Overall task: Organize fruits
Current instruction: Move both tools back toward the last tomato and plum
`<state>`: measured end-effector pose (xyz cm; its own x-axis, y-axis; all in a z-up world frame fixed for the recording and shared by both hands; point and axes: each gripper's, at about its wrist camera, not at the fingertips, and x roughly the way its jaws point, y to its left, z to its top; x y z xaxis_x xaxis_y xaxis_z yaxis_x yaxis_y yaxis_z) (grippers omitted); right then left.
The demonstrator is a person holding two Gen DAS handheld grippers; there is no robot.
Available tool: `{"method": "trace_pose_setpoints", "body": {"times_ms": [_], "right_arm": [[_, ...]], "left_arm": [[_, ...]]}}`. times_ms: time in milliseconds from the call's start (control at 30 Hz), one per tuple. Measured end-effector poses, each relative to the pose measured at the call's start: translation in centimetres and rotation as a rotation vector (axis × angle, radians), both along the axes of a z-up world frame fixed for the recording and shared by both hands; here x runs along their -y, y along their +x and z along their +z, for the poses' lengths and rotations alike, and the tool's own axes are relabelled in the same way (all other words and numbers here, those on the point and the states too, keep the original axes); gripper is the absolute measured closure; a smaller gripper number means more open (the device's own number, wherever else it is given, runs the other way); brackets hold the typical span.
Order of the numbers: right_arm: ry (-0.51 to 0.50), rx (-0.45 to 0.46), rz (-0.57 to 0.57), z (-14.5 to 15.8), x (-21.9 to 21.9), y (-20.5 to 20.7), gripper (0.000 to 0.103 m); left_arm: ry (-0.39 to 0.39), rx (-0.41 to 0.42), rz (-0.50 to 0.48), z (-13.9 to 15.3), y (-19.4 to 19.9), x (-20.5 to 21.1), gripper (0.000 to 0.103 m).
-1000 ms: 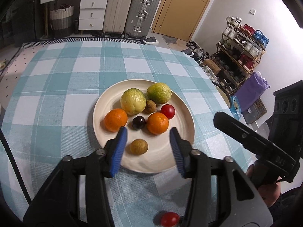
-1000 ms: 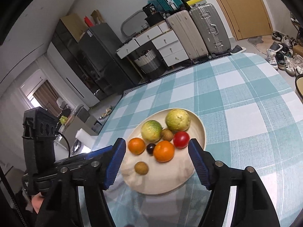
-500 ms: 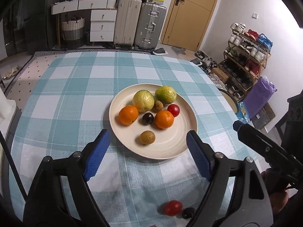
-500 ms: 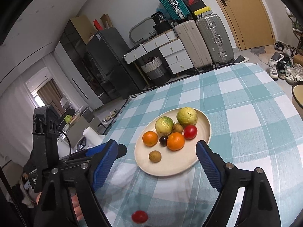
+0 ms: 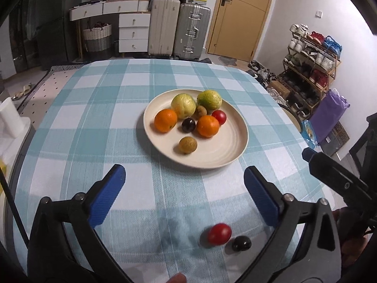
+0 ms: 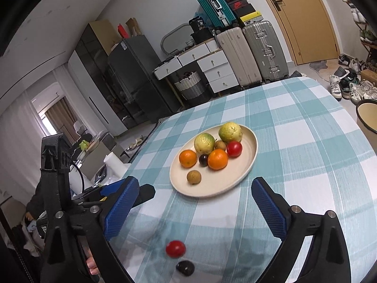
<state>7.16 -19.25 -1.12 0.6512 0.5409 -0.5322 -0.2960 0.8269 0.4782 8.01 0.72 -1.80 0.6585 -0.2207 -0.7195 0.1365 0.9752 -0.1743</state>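
A cream plate (image 5: 232,147) (image 6: 251,155) on the checked tablecloth holds two green-yellow guavas, two oranges, a red tomato, a dark plum and two brown longans. Nearer me, a loose red tomato (image 5: 219,234) (image 6: 175,248) and a dark plum (image 5: 241,243) (image 6: 185,267) lie on the cloth. My left gripper (image 5: 184,192) hangs short of the plate, its jaws opening wide with nothing between them. My right gripper (image 6: 196,204) is likewise short of the plate, jaws opening and empty. Each gripper shows at the edge of the other's view.
The tablecloth (image 5: 99,118) covers the whole table. Beyond its far edge stand suitcases (image 5: 179,30), white drawers (image 5: 133,30) and a door. A shoe rack (image 5: 311,54) is off to the right, and a cream bowl (image 6: 367,115) sits past the right edge.
Both grippers have pulled back from the plate and opened much wider. The loose tomato and dark plum near the table's front edge have come into view.
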Motion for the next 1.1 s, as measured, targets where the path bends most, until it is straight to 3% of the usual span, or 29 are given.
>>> {"method": "trace_pose_setpoints", "body": {"times_ms": [500,633,767,1100], "right_arm": [[-0.07,-0.016,-0.009,-2.2,-0.1,-4.3,0.001],[-0.079,-0.034,-0.009,-2.8,-0.1,-4.8,0.001],[-0.087,-0.041,-0.008,-3.2,0.0,-5.2,0.001],[-0.085,-0.072,-0.001,-4.3,0.2,-5.7,0.001]], "left_arm": [[-0.068,-0.118,-0.041,-4.5,-2.4,-0.9,0.001],[-0.118,-0.144,-0.069,-5.5,-2.7,-0.9,0.001],[-0.127,-0.191,-0.088,-6.6,-2.6,-0.5,0.002],[-0.108,-0.211,-0.14,-7.3,-2.2,0.8,0.006]]}}
